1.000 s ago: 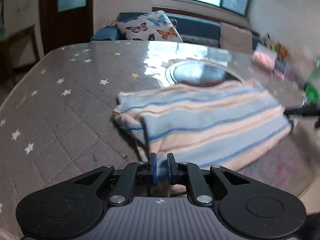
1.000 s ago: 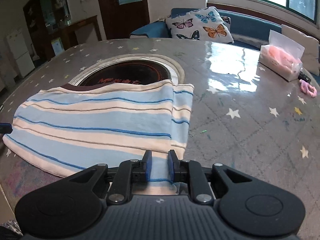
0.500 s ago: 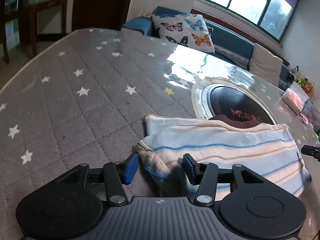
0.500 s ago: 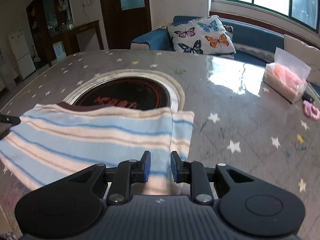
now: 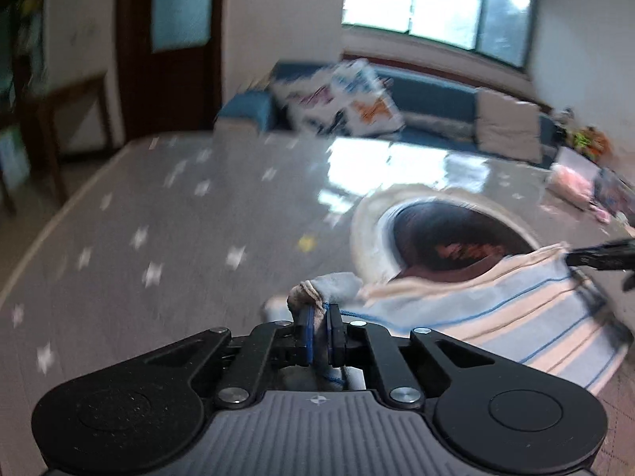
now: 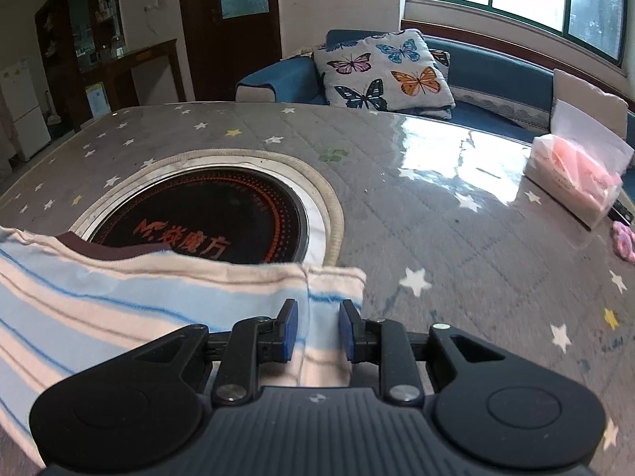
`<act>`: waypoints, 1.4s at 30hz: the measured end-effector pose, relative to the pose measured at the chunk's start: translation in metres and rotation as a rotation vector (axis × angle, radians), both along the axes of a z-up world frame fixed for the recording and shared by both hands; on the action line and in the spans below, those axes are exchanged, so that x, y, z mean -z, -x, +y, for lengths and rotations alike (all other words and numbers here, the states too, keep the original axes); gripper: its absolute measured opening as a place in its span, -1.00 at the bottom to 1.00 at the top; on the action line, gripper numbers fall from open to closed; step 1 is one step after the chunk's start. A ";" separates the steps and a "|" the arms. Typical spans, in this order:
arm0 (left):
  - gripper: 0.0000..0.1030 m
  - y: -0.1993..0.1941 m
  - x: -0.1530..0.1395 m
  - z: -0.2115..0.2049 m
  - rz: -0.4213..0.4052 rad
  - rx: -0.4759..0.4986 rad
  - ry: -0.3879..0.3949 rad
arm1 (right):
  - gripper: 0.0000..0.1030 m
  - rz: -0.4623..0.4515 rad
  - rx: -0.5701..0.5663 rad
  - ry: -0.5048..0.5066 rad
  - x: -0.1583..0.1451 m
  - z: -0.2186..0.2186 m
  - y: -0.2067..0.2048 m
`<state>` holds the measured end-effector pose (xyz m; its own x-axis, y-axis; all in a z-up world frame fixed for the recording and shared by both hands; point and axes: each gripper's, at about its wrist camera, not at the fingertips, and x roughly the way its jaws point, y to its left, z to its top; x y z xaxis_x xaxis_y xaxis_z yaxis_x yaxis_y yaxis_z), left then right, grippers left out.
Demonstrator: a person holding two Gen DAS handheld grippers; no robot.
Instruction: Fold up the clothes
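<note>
Left wrist view: left gripper (image 5: 319,327) has just snapped closed, pinching a bunched corner of the striped shirt (image 5: 496,317). Right gripper (image 6: 315,331) sits slightly parted over the shirt's other end, pads not pressing. Shirt lies on the table (image 6: 436,238), overlapping the round cooktop (image 6: 206,214).

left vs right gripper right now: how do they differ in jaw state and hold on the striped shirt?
1. The left gripper has just closed and pinches a bunched corner of the striped shirt; the right gripper stands apart, pads not pressing.
2. The left gripper's cloth is crumpled and lifted; under the right gripper it lies flat on the table.
Shared: both sit at the shirt's near edge, cloth between the blue pads.
</note>
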<state>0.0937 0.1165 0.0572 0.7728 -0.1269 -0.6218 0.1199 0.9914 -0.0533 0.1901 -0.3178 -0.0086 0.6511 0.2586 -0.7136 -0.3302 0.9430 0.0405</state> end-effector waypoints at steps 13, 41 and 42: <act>-0.87 -0.008 -0.009 -0.006 -0.045 0.034 -0.007 | -0.88 -0.019 -0.008 -0.050 0.007 0.012 -0.008; 0.34 0.029 0.010 0.021 0.020 -0.041 0.016 | -0.07 -0.061 -0.100 -0.015 -0.001 0.053 0.008; 0.34 0.037 0.009 0.024 0.022 -0.039 0.016 | -0.07 -0.053 -0.112 -0.011 0.002 0.058 0.010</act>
